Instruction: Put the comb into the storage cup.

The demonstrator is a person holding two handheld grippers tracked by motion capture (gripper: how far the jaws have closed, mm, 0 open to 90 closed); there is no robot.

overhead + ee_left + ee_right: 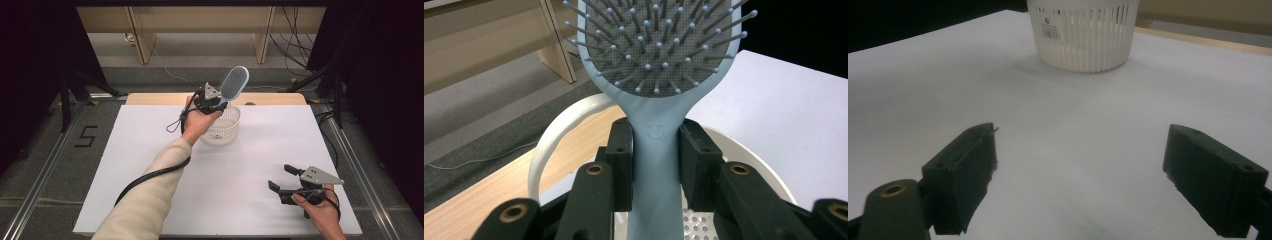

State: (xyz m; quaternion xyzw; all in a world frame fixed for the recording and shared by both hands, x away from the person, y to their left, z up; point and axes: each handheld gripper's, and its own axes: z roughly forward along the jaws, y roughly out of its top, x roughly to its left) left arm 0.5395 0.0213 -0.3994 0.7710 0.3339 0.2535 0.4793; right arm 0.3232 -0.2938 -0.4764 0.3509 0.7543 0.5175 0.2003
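Your right gripper [1080, 175] hangs low over the white table [1083, 120], its two black jaws spread wide with nothing between them. Ahead of you stands a white slotted basket [1083, 37], upright, a small label on its wall, well apart from the jaws. A wooden edge [1198, 42] runs behind it.

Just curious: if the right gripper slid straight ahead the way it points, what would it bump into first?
Probably the white basket. The right gripper has open, empty jaws aimed at it, with bare white table between; exact depth is unclear.
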